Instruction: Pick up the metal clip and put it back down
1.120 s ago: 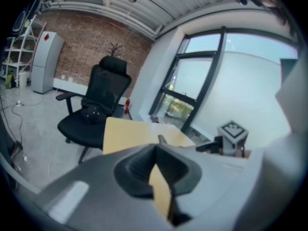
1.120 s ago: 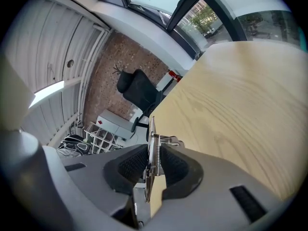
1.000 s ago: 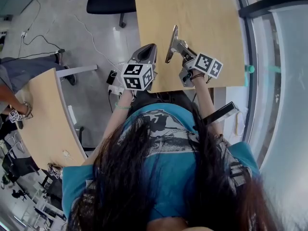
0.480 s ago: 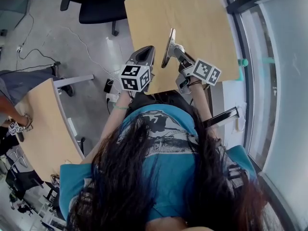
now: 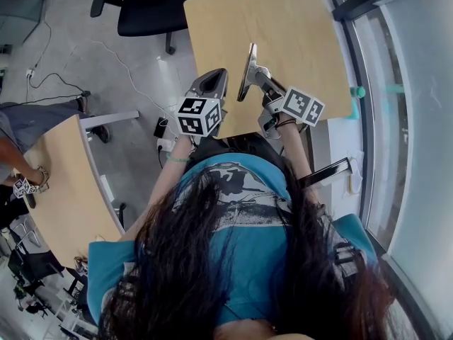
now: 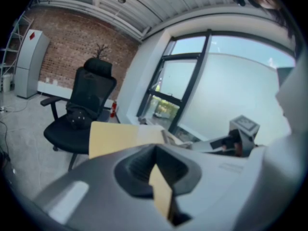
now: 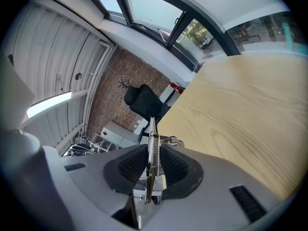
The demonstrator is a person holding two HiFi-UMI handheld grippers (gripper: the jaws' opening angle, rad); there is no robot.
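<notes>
The metal clip [image 5: 247, 68], a long silver spring clamp, is held edge-up above the near part of the wooden table [image 5: 297, 27]. My right gripper [image 5: 256, 75] is shut on it. In the right gripper view the clip [image 7: 152, 153] stands upright between the two black pads, its spring showing, with the table [image 7: 240, 105] to the right and below. My left gripper [image 5: 211, 83] hovers just left of the table's near-left corner, apart from the clip. Its jaws look shut, with nothing between them. In the left gripper view the right gripper [image 6: 240, 138] shows at the right.
A black office chair [image 5: 152, 2] stands beyond the table's far-left corner. A second wooden table [image 5: 64, 183] is at the left, with another person's arm [image 5: 18, 158] beside it. Cables [image 5: 120, 48] lie on the floor. Glass wall and window frame [image 5: 368, 83] run along the right.
The head view shifted a little early in the second. The right gripper still holds the clip over the near part of the table, and the left gripper has barely moved.
</notes>
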